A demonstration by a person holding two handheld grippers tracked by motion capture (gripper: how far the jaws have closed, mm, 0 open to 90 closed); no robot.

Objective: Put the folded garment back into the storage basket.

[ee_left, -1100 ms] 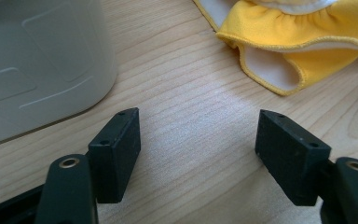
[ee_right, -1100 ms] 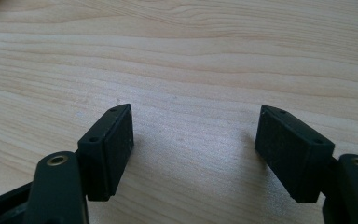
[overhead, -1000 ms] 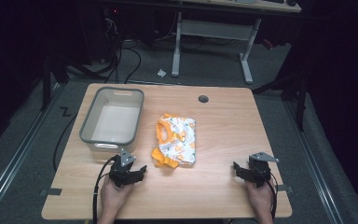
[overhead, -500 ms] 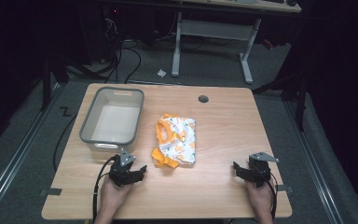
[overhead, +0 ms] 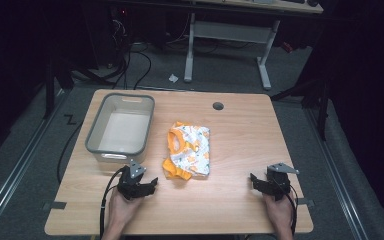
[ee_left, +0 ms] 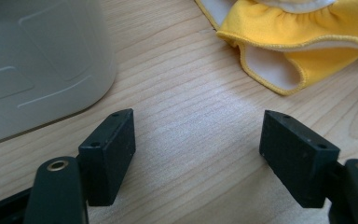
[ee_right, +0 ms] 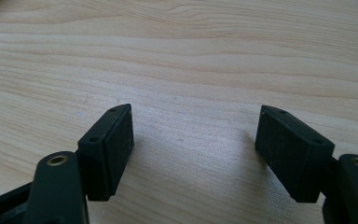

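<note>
Garment folded, white with orange print and yellow-orange trim, lying mid-counter, just right of grey tub. No readable writing or brand on garment; print too small to make out, perhaps animal figures. Tub wall shows embossed rectangles, no legible text.

Left claw resting near front edge, pointing toward garment's yellow hem, not touching; jaws have just been opening, nothing between them.

Right claw well apart at front right, jaws spread wide over bare wood.
</note>
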